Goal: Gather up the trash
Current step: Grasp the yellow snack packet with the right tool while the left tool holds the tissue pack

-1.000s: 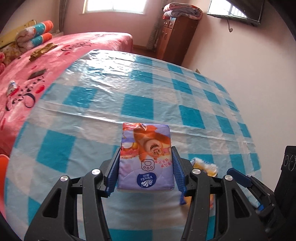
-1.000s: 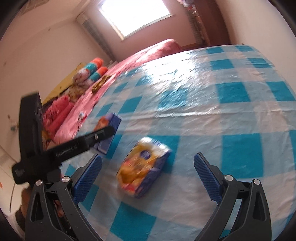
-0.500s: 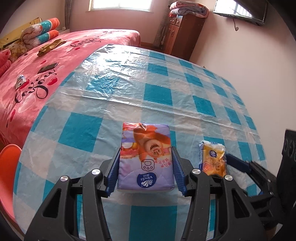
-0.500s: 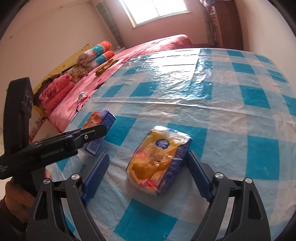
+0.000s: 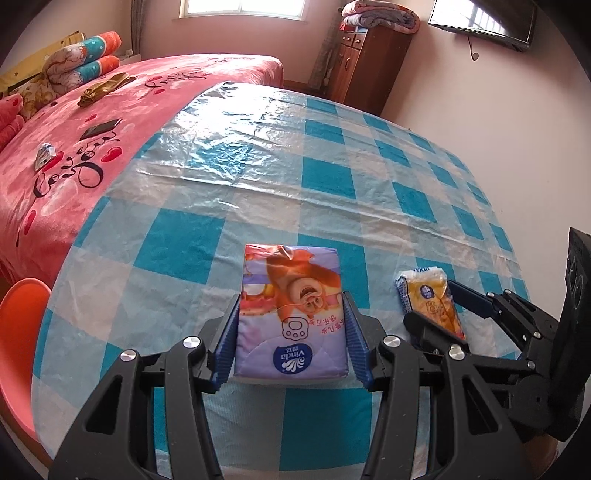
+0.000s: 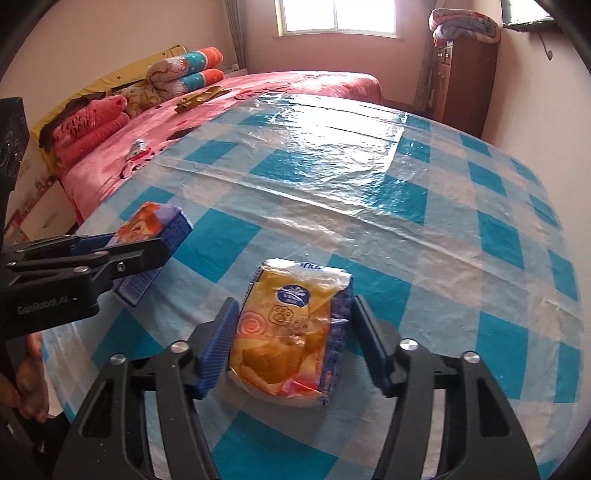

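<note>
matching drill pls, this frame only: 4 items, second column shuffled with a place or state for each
1. purple cartoon-print tissue pack
2. yellow-orange tissue pack
3. black phone
4. folded blanket

A. on top of the brown wooden cabinet
B. between the right gripper's blue pads
C. lying on the pink bedspread
D. clamped in the left gripper

Pairs: 1-D, 2-B, 3-C, 4-A
</note>
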`<state>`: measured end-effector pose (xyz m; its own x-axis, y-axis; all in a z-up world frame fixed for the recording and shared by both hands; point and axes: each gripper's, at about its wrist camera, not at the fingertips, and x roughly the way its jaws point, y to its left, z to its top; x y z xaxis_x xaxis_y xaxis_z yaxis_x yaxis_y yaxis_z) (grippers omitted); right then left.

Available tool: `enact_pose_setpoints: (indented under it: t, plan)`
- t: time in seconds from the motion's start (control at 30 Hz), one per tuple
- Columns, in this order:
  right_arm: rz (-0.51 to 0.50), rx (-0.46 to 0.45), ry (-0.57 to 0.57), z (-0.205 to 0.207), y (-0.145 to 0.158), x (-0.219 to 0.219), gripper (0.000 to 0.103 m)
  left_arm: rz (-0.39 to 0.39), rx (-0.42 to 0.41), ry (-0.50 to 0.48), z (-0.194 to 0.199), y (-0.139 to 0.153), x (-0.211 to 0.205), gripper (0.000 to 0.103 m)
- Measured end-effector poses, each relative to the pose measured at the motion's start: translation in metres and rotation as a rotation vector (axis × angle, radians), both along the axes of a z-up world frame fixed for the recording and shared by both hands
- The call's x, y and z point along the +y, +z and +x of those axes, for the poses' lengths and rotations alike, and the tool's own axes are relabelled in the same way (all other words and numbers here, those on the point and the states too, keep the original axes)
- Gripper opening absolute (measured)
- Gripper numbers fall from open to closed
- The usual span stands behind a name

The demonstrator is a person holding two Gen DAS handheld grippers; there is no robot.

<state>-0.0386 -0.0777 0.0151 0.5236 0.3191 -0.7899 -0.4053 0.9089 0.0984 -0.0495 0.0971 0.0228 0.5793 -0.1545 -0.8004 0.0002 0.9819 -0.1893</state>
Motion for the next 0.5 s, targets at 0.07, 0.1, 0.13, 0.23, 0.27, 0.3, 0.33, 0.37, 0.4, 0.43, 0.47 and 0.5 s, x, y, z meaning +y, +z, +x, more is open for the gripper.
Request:
enact_pose_setpoints:
  t: [0.07,0.1,0.13,0.23,0.27,0.3,0.33,0.37,0.4,0.43,0.47,0.5]
  plan:
    - [-0.012,-0.004,0.0,0.002,0.0,0.001,0.058,-0.001,0.003,-0.006,-0.001,-0.001,0.0,0.053]
    - [-0.018,-0.006,-0.001,0.002,-0.001,0.001,0.056,-0.002,0.004,-0.008,-0.001,-0.001,0.0,0.053]
    - [-0.02,-0.007,0.0,0.002,-0.001,0.0,0.056,-0.006,0.003,-0.011,-0.001,-0.001,0.0,0.053]
    - [-0.022,-0.009,0.001,0.002,-0.001,-0.001,0.054,-0.018,0.0,-0.015,-0.004,-0.002,0.002,0.053]
    - [-0.02,-0.009,-0.002,0.002,-0.001,-0.002,0.052,-0.022,0.0,-0.017,-0.004,-0.002,0.003,0.053]
    - [-0.016,-0.008,-0.004,0.002,-0.001,-0.002,0.051,-0.026,0.0,-0.019,-0.004,-0.002,0.005,0.053]
    - [-0.009,-0.007,-0.007,0.002,0.0,-0.004,0.05,-0.029,-0.001,-0.02,-0.005,-0.002,0.006,0.053]
    - [0.001,-0.004,-0.01,0.003,0.0,-0.006,0.049,-0.032,-0.002,-0.022,-0.006,-0.002,0.007,0.053]
    - [0.008,-0.002,-0.012,0.003,0.0,-0.007,0.049,-0.03,-0.003,-0.024,-0.006,-0.002,0.008,0.053]
    - [0.014,-0.001,-0.015,0.003,0.0,-0.008,0.048,-0.025,-0.003,-0.026,-0.006,-0.002,0.008,0.053]
    - [0.02,0.001,-0.017,0.004,0.0,-0.009,0.047,-0.017,-0.004,-0.029,-0.007,-0.002,0.007,0.053]
    - [0.027,0.001,-0.019,0.004,0.001,-0.011,0.046,-0.009,-0.008,-0.032,-0.008,-0.001,0.007,0.053]
